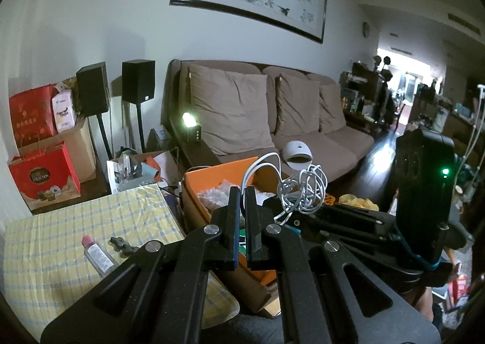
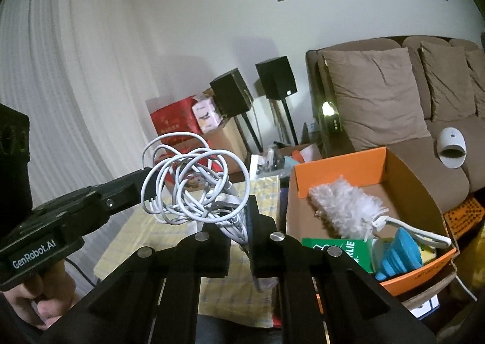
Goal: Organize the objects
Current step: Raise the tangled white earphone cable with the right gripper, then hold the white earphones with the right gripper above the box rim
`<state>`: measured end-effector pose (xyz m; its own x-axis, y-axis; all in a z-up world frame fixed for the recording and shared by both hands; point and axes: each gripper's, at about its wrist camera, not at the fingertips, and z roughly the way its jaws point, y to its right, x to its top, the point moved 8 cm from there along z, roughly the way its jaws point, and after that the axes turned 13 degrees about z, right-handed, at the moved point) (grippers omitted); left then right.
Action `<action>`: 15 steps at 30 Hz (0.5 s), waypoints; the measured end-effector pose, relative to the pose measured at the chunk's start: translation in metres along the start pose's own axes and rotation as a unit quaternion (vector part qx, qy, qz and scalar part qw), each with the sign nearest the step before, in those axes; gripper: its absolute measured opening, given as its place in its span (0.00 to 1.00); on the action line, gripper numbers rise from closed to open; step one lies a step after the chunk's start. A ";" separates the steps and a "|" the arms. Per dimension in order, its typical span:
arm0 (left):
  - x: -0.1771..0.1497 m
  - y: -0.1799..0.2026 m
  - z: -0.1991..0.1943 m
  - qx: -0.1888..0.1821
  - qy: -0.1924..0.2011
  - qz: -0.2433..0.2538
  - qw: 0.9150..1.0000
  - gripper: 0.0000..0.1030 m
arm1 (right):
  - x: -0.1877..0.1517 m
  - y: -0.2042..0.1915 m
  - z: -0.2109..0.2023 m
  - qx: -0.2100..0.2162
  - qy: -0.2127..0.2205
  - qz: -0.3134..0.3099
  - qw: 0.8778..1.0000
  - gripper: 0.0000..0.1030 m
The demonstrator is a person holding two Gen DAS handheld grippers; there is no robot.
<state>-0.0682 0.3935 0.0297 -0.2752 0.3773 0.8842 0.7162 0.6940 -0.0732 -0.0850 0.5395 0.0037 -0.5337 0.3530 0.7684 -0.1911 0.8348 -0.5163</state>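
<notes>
A tangled white cable (image 2: 194, 186) hangs in the air between both grippers, above the table edge and beside the orange box (image 2: 342, 162). In the right wrist view my right gripper (image 2: 241, 216) is shut on the lower strands of the bundle. My left gripper (image 2: 147, 189) reaches in from the left and is shut on several loops. In the left wrist view the left gripper (image 1: 242, 192) pinches one strand of the cable (image 1: 303, 192), and the right gripper (image 1: 282, 206) holds the bundle just to its right. The orange box (image 1: 218, 174) lies behind the fingers.
The box holds a fluffy white duster (image 2: 345, 207), a green carton (image 2: 339, 250) and a blue item (image 2: 400, 253). A pink-capped bottle (image 1: 98, 256) and a small dark part (image 1: 122, 245) lie on the yellow checked tablecloth (image 1: 75, 222). A brown sofa (image 1: 303, 137) stands behind.
</notes>
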 end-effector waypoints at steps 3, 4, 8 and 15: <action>-0.001 -0.001 0.002 0.000 -0.003 -0.002 1.000 0.03 | 0.000 0.000 -0.003 -0.007 0.004 -0.005 1.000 0.07; -0.002 -0.001 0.003 -0.001 -0.005 -0.003 1.000 0.03 | 0.000 0.001 -0.003 -0.007 0.004 -0.005 1.000 0.07; -0.005 0.006 0.006 -0.005 -0.008 0.002 1.000 0.03 | 0.001 0.003 -0.003 -0.014 0.004 -0.006 1.000 0.07; -0.005 0.007 0.012 -0.010 -0.010 0.000 1.000 0.03 | 0.004 0.008 -0.005 -0.021 0.008 -0.004 1.000 0.07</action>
<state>-0.0691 0.4039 0.0194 -0.2881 0.3891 0.8750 0.7292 0.6814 -0.0630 -0.0842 0.5499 0.0045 -0.5194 0.3534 0.7780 -0.1595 0.8544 -0.4946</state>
